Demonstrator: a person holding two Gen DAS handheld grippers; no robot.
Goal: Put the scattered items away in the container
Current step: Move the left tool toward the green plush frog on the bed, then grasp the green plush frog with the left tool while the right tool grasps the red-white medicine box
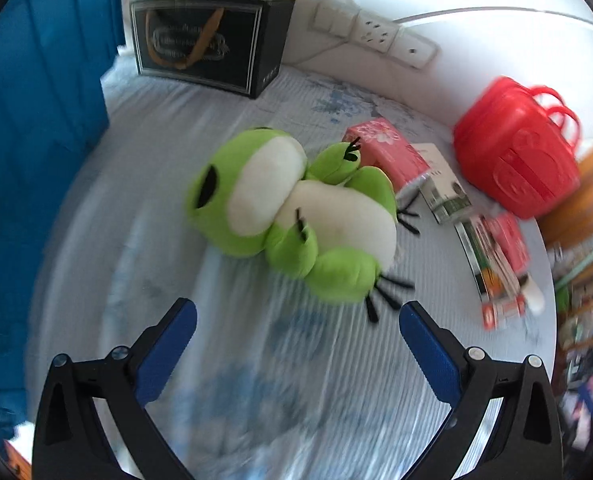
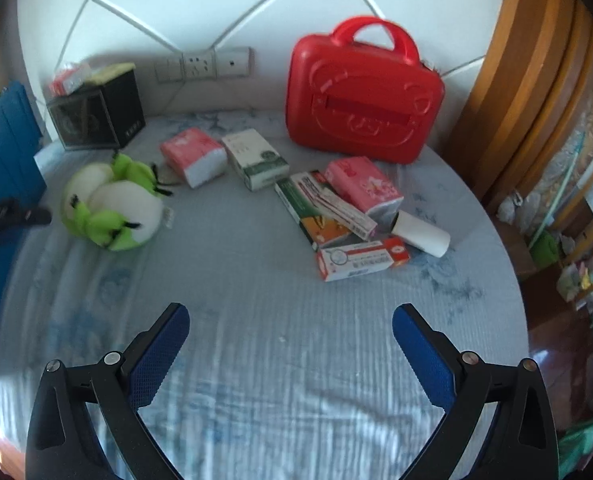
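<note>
left gripper (image 1: pixel 296 316) spread, empty, near plush frog (image 1: pixel 292 212) on bed | right gripper (image 2: pixel 290 320) spread, empty | red case (image 2: pixel 362 96) shut by headboard | risk: soft frog slips from a shallow pinch

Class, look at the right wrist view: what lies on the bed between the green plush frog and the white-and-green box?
A pink tissue pack lies between the green plush frog and the white-and-green box, shown in the right wrist view.

one plush frog (image 2: pixel 112 204), two pink tissue packs (image 2: pixel 194 156), four cartons (image 2: pixel 256 160), one white roll (image 2: pixel 422 234), one red case (image 2: pixel 362 96), one black box (image 2: pixel 96 120)
</note>
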